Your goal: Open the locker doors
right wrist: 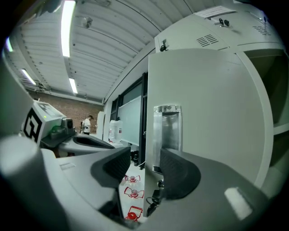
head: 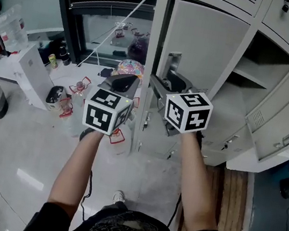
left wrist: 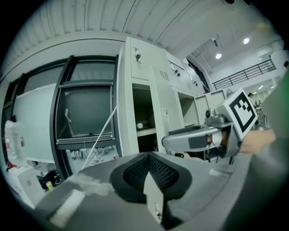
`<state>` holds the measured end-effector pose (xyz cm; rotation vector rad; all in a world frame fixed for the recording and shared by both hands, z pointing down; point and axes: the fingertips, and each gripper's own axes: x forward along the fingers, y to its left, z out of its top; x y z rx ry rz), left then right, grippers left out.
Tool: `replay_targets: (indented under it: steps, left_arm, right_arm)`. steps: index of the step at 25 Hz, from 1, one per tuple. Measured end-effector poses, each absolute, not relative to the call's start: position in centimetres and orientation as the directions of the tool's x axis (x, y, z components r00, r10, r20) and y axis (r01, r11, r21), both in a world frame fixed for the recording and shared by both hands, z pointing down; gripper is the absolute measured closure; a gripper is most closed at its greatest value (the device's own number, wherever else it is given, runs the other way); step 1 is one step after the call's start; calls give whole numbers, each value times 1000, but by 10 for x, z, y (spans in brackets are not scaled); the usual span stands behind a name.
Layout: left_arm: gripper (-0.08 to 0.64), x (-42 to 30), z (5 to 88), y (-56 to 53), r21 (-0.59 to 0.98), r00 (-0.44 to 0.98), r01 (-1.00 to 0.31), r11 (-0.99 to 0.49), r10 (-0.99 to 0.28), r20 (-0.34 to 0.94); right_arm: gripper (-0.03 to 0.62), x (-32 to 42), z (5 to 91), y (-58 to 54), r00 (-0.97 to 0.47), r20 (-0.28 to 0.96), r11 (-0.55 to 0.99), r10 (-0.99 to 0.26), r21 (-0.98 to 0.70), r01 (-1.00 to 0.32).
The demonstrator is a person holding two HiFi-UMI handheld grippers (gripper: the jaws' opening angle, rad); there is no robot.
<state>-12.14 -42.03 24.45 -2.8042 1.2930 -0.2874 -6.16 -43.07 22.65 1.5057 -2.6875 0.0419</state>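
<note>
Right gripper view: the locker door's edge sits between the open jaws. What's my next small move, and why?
Probably close the right gripper on the edge of the locker door, just below the chrome handle, so it can be swung wider. The jaws straddle that edge without pressing it, so nothing is gripped yet.

We're in the locker corner of a big industrial hall. Dead ahead of the fingers (right wrist: pixel 180 173) of the right gripper (right wrist: pixel 143 169): grey steel lockers (right wrist: pixel 212 103), vented and keyed. Left of them, a brick wall (right wrist: pixel 58 108) and a water jug (right wrist: pixel 115 131); overhead, corrugated ceiling (right wrist: pixel 113 40) and strip lights (right wrist: pixel 67 27). Beyond the left gripper (left wrist: pixel 148 169) fingertips (left wrist: pixel 135 173), a glazed partition (left wrist: pixel 86 117); up right, a mezzanine railing (left wrist: pixel 246 73).
</note>
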Motion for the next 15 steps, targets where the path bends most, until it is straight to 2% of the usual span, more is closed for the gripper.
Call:
replay_targets:
  steps: [15]
  left_arm:
    - [557,-86,242,-343,-146,583,-785,-603,-797,155]
  right_arm:
    - [390,-28,224,-355,-575,40,575,-818,-4,-818]
